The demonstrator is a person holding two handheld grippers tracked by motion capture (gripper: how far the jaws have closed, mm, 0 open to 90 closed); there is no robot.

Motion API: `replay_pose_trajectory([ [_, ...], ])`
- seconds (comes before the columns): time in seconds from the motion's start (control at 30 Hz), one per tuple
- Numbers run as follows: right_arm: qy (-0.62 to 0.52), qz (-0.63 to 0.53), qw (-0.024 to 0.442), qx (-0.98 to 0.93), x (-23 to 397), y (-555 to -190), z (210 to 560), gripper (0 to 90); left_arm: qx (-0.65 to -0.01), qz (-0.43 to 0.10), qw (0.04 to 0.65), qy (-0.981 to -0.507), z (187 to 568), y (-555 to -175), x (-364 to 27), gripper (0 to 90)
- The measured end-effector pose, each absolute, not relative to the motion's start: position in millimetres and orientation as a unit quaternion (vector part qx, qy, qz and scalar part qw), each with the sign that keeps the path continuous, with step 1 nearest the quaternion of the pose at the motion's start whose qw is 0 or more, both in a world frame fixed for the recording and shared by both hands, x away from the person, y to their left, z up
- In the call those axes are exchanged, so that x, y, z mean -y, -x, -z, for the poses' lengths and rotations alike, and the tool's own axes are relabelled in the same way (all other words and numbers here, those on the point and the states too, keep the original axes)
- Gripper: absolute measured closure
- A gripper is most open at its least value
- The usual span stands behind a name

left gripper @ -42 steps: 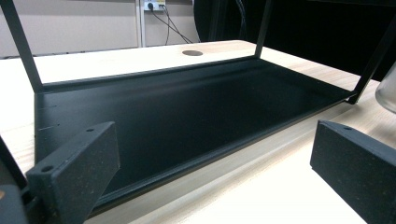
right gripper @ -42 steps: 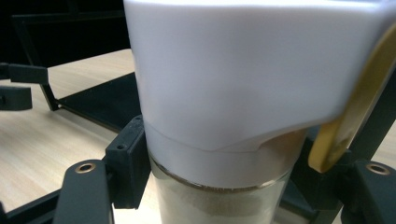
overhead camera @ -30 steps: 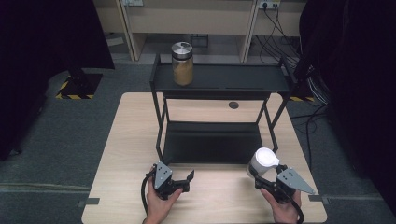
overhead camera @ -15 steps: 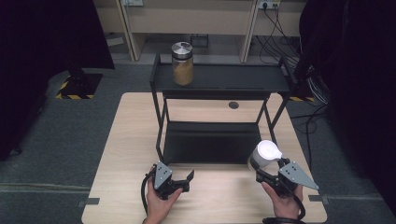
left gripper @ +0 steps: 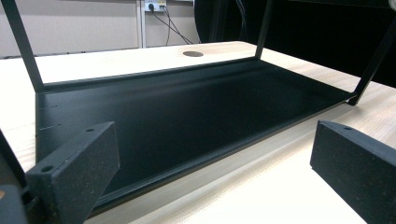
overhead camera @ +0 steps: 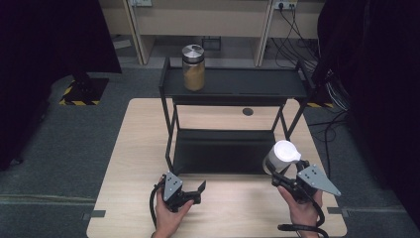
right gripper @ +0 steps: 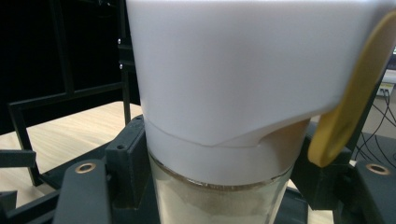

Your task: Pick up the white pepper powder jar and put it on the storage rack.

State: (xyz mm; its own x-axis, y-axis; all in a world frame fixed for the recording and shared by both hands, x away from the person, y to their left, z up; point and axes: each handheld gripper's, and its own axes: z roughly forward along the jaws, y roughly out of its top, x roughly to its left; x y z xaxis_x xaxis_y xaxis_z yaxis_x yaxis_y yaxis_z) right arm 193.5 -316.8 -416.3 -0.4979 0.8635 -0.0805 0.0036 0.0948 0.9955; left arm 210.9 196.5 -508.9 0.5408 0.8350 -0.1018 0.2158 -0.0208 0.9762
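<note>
White-capped and glass-bodied, the jar (overhead camera: 280, 157) stands upright, pinched in the right tool (overhead camera: 289, 179) just beside the black metal rack's (overhead camera: 233, 87) near right corner, its lower shelf (overhead camera: 223, 151) directly ahead. Left of that corner, the left tool (overhead camera: 190, 191) rests spread on the pale wooden desk (overhead camera: 138, 148). An amber-filled jar (overhead camera: 193, 68) tops the rack.
</note>
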Motion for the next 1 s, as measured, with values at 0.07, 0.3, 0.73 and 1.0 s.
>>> replay_pose_trajectory([
  [0.07, -0.336, -0.582, 0.371, -0.640, 316.0, -194.5, 414.8, 31.0, -0.397, -0.269, 0.576, -0.662, 508.9, -210.8, -196.5, 0.6],
  [0.3, -0.328, -0.587, 0.379, -0.636, 313.5, -197.6, 405.9, 31.0, -0.396, -0.269, 0.576, -0.663, 508.8, -210.9, -196.6, 0.6],
  [0.73, -0.321, -0.595, 0.394, -0.623, 307.2, -209.8, 387.8, 31.0, -0.395, -0.268, 0.577, -0.663, 508.9, -211.0, -196.9, 0.6],
  [1.0, -0.315, -0.600, 0.403, -0.616, 308.5, -213.8, 377.7, 31.0, -0.395, -0.269, 0.576, -0.664, 508.6, -211.0, -196.5, 0.6],
])
